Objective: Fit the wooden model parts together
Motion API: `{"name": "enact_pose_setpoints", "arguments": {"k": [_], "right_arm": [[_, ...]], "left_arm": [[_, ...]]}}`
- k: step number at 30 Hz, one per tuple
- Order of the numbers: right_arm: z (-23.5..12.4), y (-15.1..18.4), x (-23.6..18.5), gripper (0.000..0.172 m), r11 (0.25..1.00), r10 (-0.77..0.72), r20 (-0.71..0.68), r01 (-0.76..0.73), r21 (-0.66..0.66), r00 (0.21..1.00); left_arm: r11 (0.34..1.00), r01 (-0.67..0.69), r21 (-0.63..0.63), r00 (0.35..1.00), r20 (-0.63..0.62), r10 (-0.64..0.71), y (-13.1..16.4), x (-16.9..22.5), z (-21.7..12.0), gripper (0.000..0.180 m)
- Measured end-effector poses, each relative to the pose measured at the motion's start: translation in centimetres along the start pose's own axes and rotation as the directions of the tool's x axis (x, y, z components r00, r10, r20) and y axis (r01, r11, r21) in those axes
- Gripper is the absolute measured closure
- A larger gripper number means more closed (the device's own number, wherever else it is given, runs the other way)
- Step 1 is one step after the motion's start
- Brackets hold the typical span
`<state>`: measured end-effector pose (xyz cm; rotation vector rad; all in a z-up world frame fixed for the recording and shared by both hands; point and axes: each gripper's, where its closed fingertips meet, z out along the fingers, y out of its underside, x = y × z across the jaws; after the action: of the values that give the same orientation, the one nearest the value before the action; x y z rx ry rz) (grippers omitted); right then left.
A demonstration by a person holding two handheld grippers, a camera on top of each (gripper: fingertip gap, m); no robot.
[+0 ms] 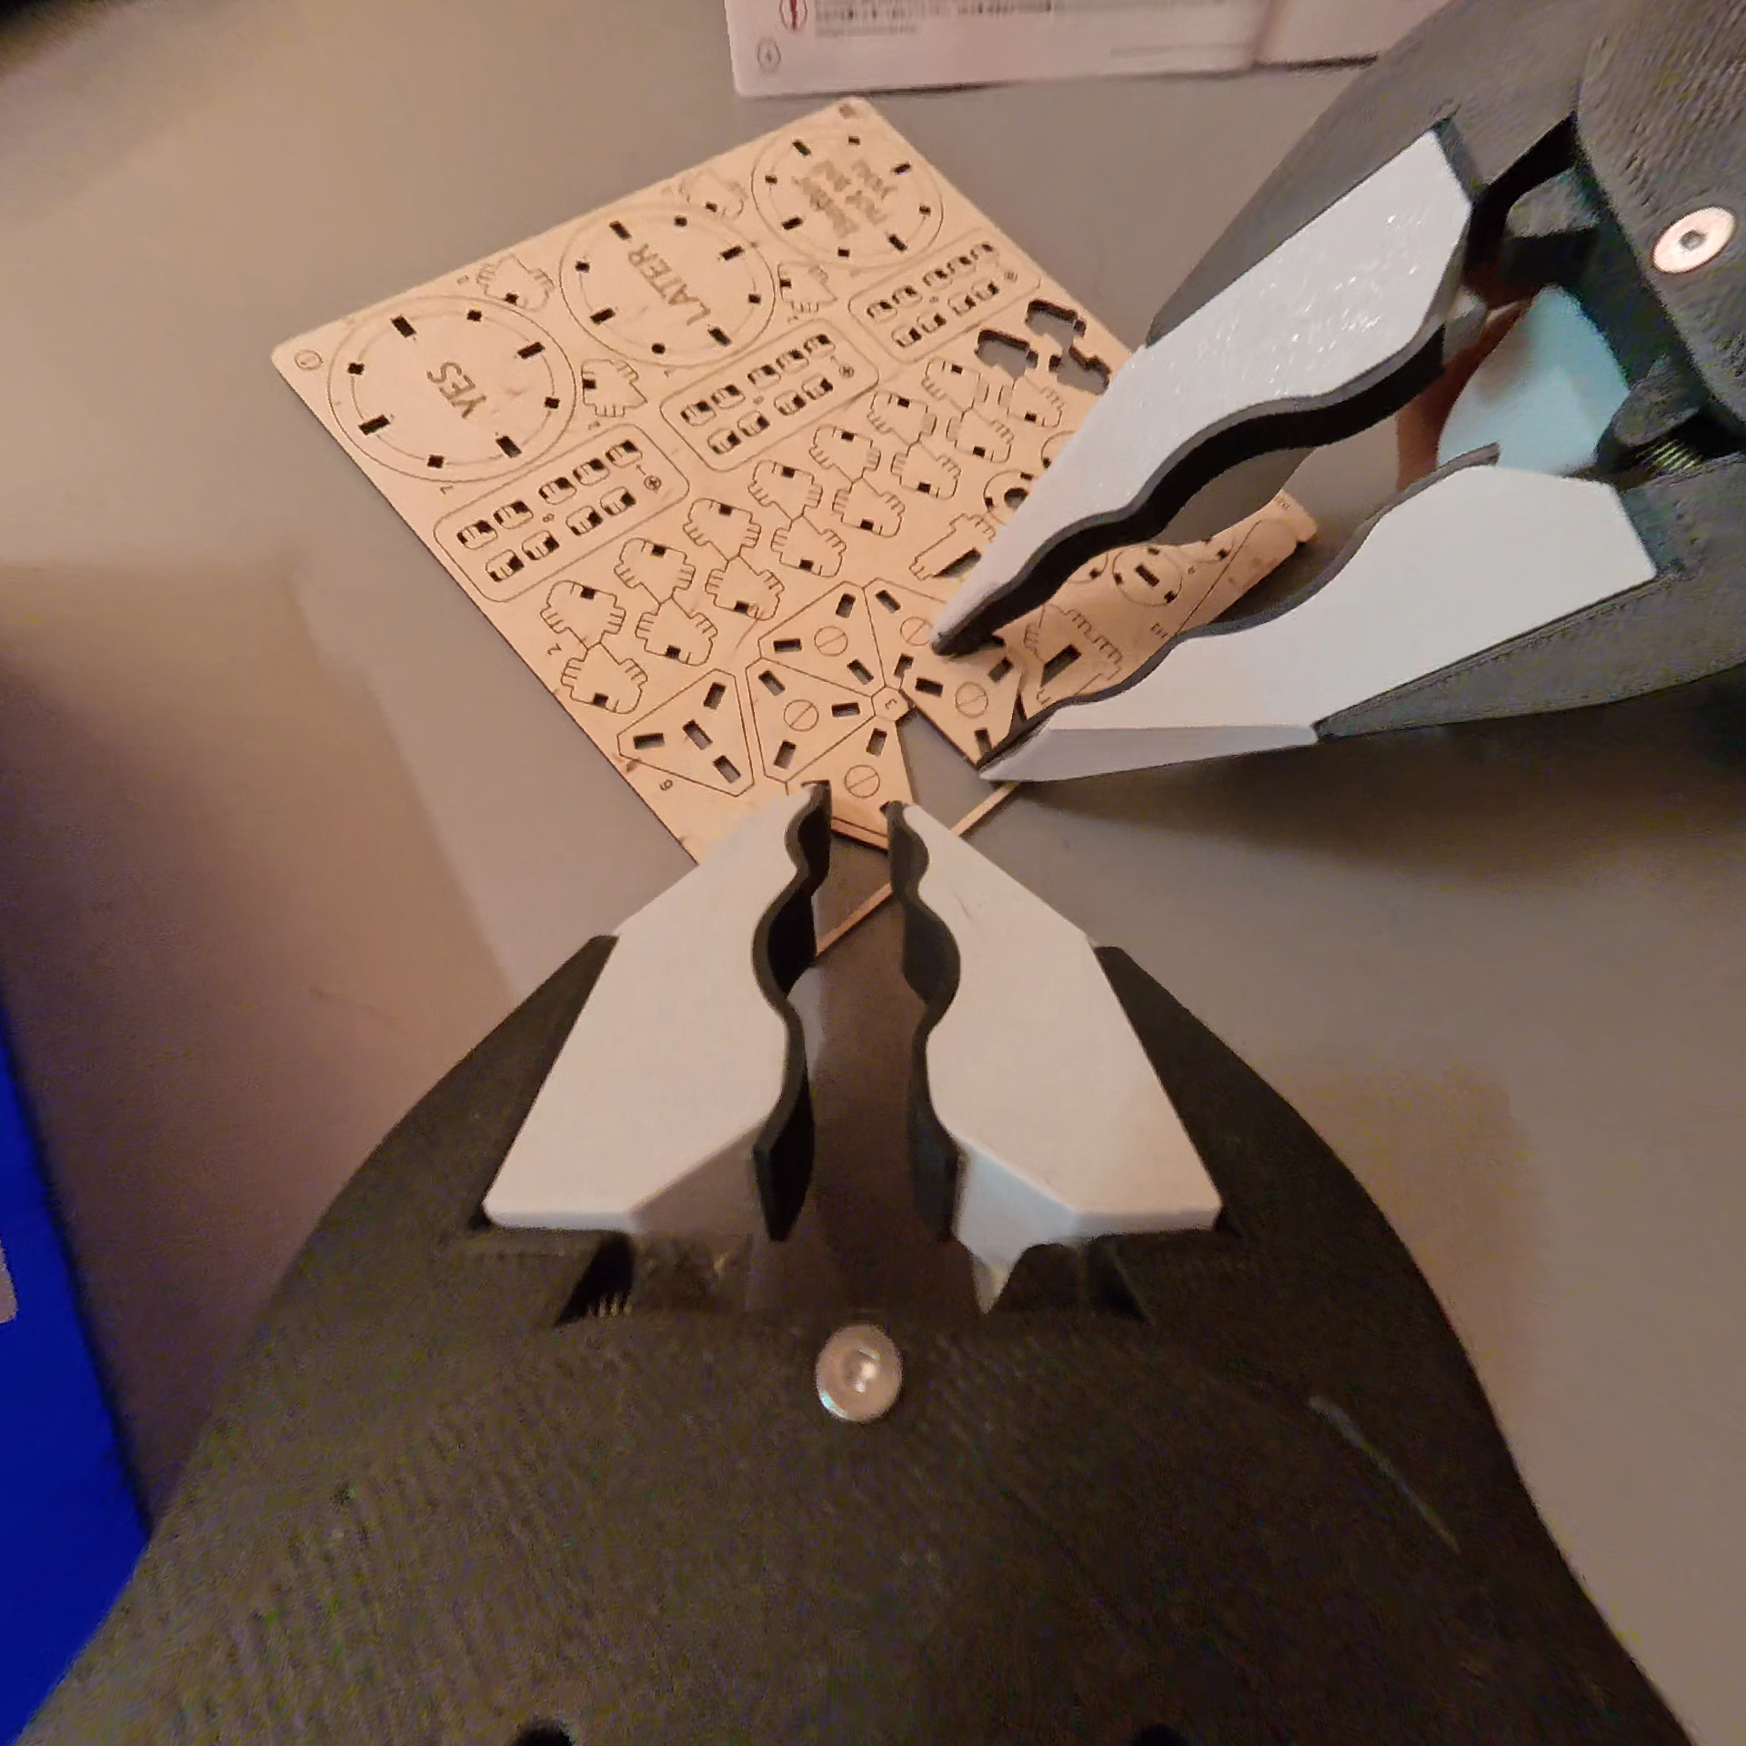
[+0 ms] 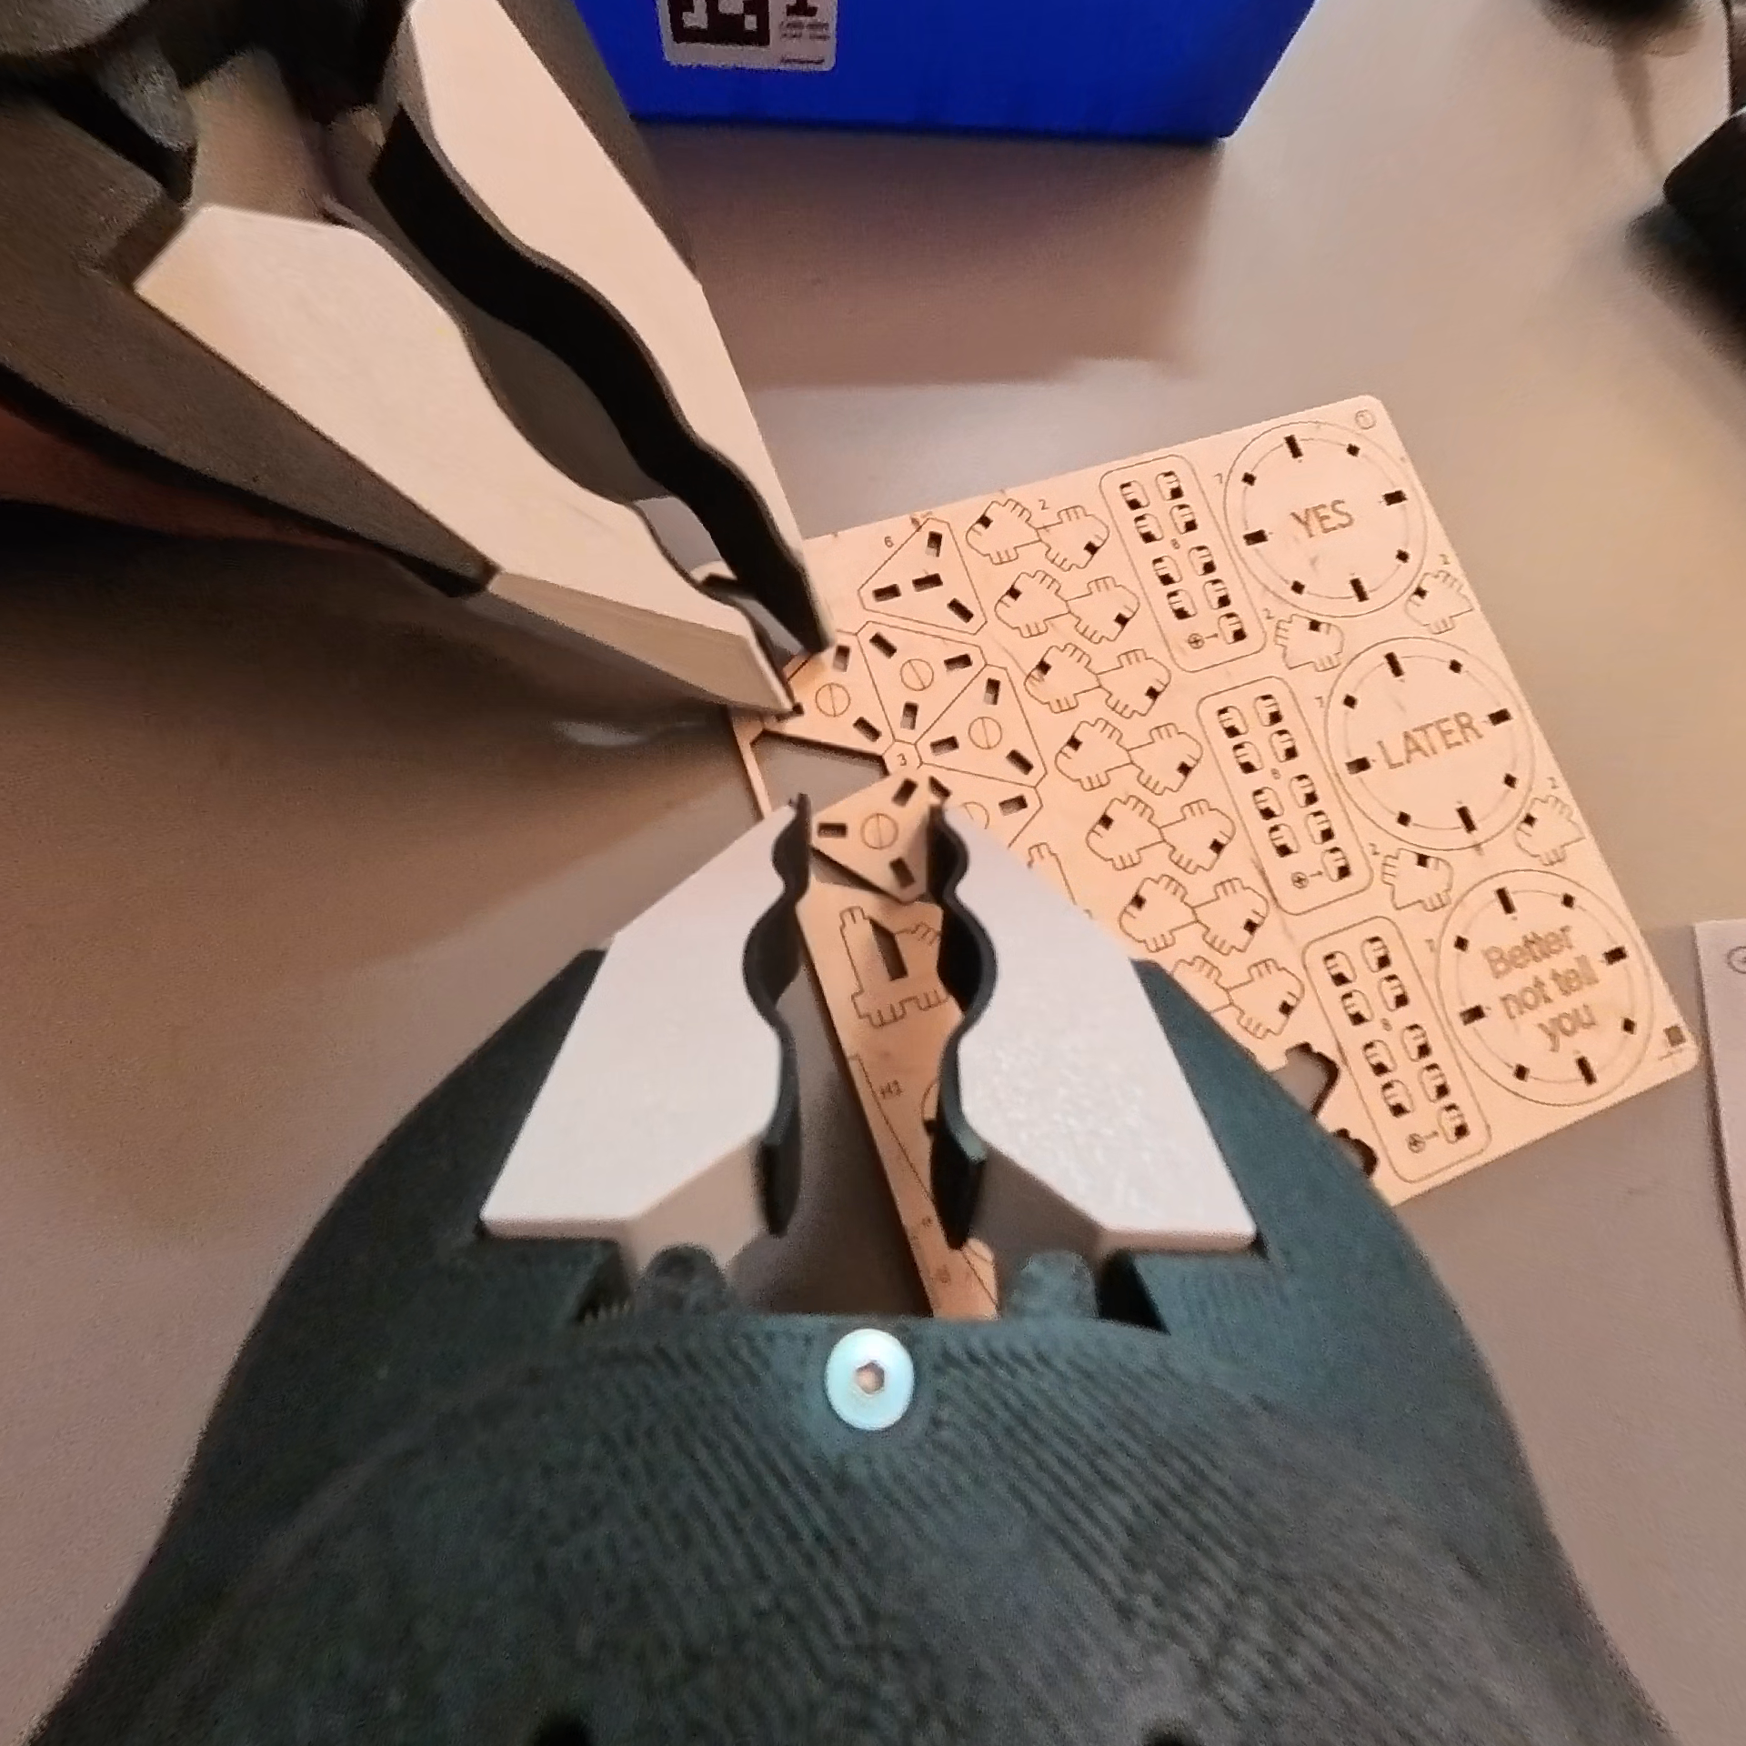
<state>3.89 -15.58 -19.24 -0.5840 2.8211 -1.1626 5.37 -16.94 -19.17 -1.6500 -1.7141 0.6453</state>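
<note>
A flat laser-cut wooden sheet (image 1: pixel 661 472) with round dials, small tabs and triangular parts lies on the grey table (image 1: pixel 1323 1039). My left gripper (image 1: pixel 855 808) rests its fingertips on the sheet's near corner, with a narrow gap between them and nothing pinched. It also shows in the right wrist view (image 2: pixel 792 666). My right gripper (image 2: pixel 869 822) is shut on a triangular wooden piece (image 2: pixel 874 836), tilted up out of the sheet (image 2: pixel 1228 756) beside an empty triangular cut-out (image 2: pixel 813 761). A second strip of cut wood (image 2: pixel 898 973) lies under its fingers. The right gripper (image 1: pixel 973 704) comes in from the right in the left wrist view.
A blue box (image 2: pixel 945 57) stands beyond the sheet and shows at the left edge of the left wrist view (image 1: pixel 38 1323). A white printed paper (image 1: pixel 992 47) lies past the sheet's far side. A dark object (image 2: pixel 1701 189) sits at the table's far right. My left and right fingertips are right by each other.
</note>
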Motion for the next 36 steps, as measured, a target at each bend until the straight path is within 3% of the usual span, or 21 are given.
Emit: {"name": "enact_pose_setpoints", "arguments": {"k": [7,12,18,26,31,36], "right_arm": [[-1.0,0.4,0.4,0.162,0.999,-0.036,0.011,0.036,-0.007,0.999],[-1.8,0.5,1.9,0.162,1.000,-0.006,-0.043,0.006,-0.002,0.999],[-1.6,0.3,1.0,0.158,1.000,0.001,0.006,-0.001,-0.007,1.000],[-1.5,0.9,2.5,0.162,0.999,-0.018,-0.092,0.014,-0.042,0.996],[-1.8,-0.1,1.8,0.159,1.000,0.016,-0.037,-0.015,0.021,0.999],[-0.5,-0.3,0.4,0.148,1.000,-0.011,-0.016,0.011,0.000,1.000]], "left_arm": [[0.999,-0.031,-0.014,0.999,0.024,0.031,0.2,0.0,0.1,0.173],[1.000,-0.024,-0.014,1.000,0.018,0.025,0.2,0.0,0.1,0.173],[1.000,-0.023,-0.014,1.000,0.015,0.024,0.2,0.0,0.2,0.174],[1.000,-0.026,-0.014,1.000,0.015,0.026,0.2,0.1,0.2,0.174],[1.000,-0.025,-0.014,1.000,0.014,0.025,0.2,0.1,0.2,0.174],[1.000,-0.027,-0.014,1.000,0.014,0.027,0.2,0.1,0.2,0.175]]}}
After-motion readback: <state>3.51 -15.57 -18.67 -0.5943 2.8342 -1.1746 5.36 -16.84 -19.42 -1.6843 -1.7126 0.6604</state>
